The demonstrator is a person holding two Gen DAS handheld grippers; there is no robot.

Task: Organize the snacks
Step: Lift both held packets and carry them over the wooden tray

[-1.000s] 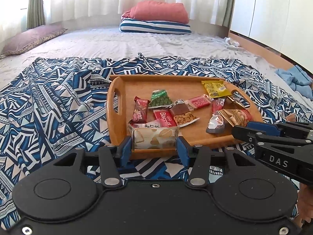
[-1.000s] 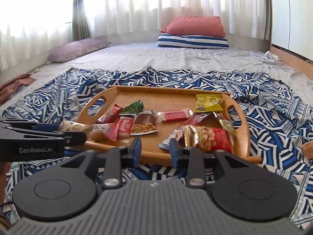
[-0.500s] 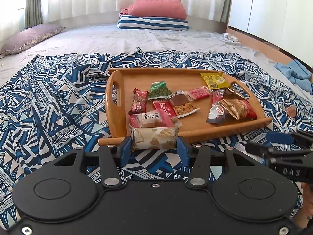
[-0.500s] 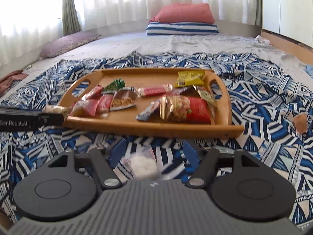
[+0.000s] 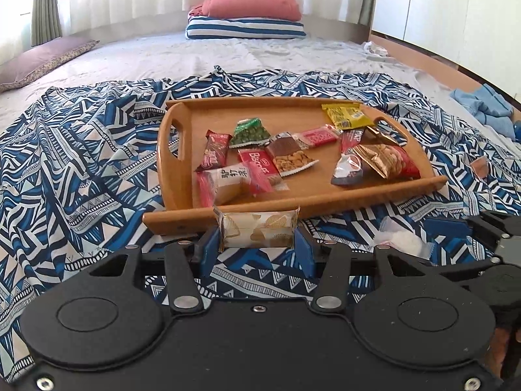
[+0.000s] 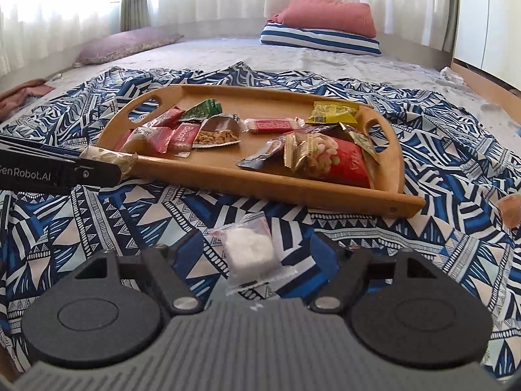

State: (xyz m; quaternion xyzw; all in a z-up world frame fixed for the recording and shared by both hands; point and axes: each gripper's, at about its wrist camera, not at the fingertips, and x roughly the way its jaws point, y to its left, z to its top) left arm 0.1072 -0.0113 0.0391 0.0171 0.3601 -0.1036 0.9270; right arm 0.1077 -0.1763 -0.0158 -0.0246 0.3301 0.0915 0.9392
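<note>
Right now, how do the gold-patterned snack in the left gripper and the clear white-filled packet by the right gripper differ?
The gold-patterned snack is clamped in the left gripper, lifted before the wooden tray; the clear packet lies loose on the patterned blanket between the open right gripper fingers. The snack's wrapper is printed and opaque; the packet's is see-through, showing white contents. Both are off the tray.

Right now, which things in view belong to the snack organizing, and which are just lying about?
Part of the job:
- wooden tray with its snack packets
- gold-patterned packet held in the left claw
- clear packet with white contents on the patterned cloth, between the open right claw's fingers

Lying about:
- red cushion
- striped pillow
- purple pillow
- blue garment
</note>
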